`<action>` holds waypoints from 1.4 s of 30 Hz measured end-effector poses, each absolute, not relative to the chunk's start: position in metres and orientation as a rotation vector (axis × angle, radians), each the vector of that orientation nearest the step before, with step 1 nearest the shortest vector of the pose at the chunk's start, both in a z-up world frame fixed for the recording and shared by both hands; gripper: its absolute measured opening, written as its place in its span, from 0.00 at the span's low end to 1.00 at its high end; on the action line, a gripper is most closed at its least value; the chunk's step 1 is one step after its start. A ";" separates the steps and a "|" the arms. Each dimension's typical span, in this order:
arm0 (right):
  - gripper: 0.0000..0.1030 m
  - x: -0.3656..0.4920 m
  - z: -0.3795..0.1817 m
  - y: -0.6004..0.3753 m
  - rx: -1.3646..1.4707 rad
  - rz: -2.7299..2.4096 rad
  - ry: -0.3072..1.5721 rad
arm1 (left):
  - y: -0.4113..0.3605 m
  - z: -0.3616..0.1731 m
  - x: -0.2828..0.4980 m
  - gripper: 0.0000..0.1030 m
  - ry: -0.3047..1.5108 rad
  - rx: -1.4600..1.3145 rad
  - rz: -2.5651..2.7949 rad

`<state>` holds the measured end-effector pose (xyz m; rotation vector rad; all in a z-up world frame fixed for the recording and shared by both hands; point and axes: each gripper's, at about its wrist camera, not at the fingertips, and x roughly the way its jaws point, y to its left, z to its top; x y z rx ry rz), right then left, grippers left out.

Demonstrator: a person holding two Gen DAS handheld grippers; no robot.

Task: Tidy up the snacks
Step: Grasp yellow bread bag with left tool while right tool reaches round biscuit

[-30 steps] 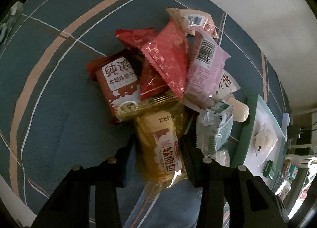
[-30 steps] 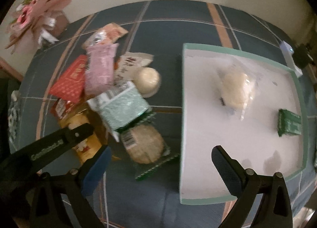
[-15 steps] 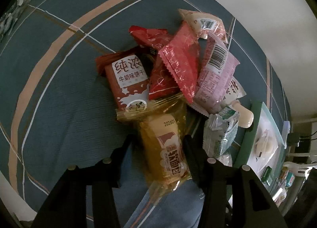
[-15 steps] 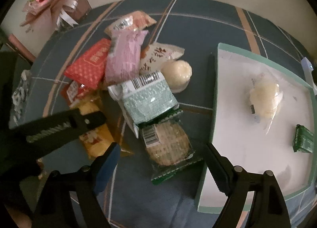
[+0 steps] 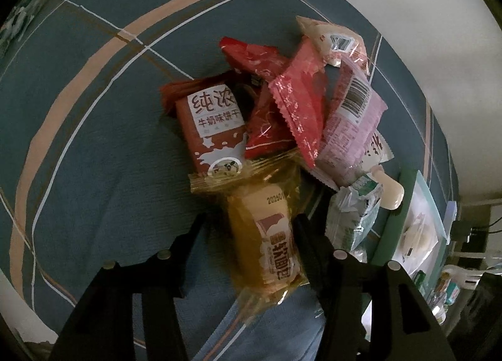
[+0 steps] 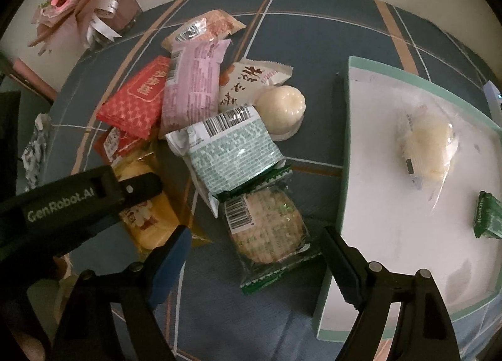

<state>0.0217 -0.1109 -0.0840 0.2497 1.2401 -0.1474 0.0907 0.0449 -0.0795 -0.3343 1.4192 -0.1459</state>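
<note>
Lengthwise, the yellow bread packet [image 5: 269,235] runs straight along the left gripper [image 5: 251,235], whose two black fingers clamp its crinkly clear-gold wrapper from both sides; its sealed far end points at the brown biscuit pack [image 5: 213,129] in the heap. Since a second ago the packet has barely shifted in that grip. Over on the right wrist view, the right gripper [image 6: 254,254] stands wide apart, having moved from the white tray [image 6: 360,172] to straddle the round rice cracker packet [image 6: 266,229].
</note>
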 end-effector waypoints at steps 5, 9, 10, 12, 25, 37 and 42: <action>0.80 0.023 -0.088 -0.106 0.218 -0.159 1.253 | 0.051 -0.080 0.092 0.55 1.416 -0.344 -0.135; 0.80 0.022 -0.091 -0.102 0.202 -0.160 1.250 | 0.051 -0.078 0.092 0.55 1.417 -0.341 -0.130; 0.80 0.023 -0.092 -0.101 0.195 -0.160 1.251 | 0.051 -0.078 0.092 0.55 1.417 -0.341 -0.129; 0.80 0.019 -0.093 -0.097 0.188 -0.160 1.251 | 0.051 -0.077 0.093 0.55 1.418 -0.342 -0.129; 0.79 0.025 -0.085 -0.100 0.178 -0.142 1.180 | 0.049 -0.079 0.093 0.56 1.426 -0.336 -0.124; 0.72 0.029 -0.092 -0.100 0.257 -0.067 1.241 | 0.052 -0.077 0.090 0.63 1.430 -0.354 -0.129; 0.58 0.024 -0.093 -0.103 0.246 -0.094 1.260 | 0.052 -0.072 0.085 0.63 1.420 -0.350 -0.146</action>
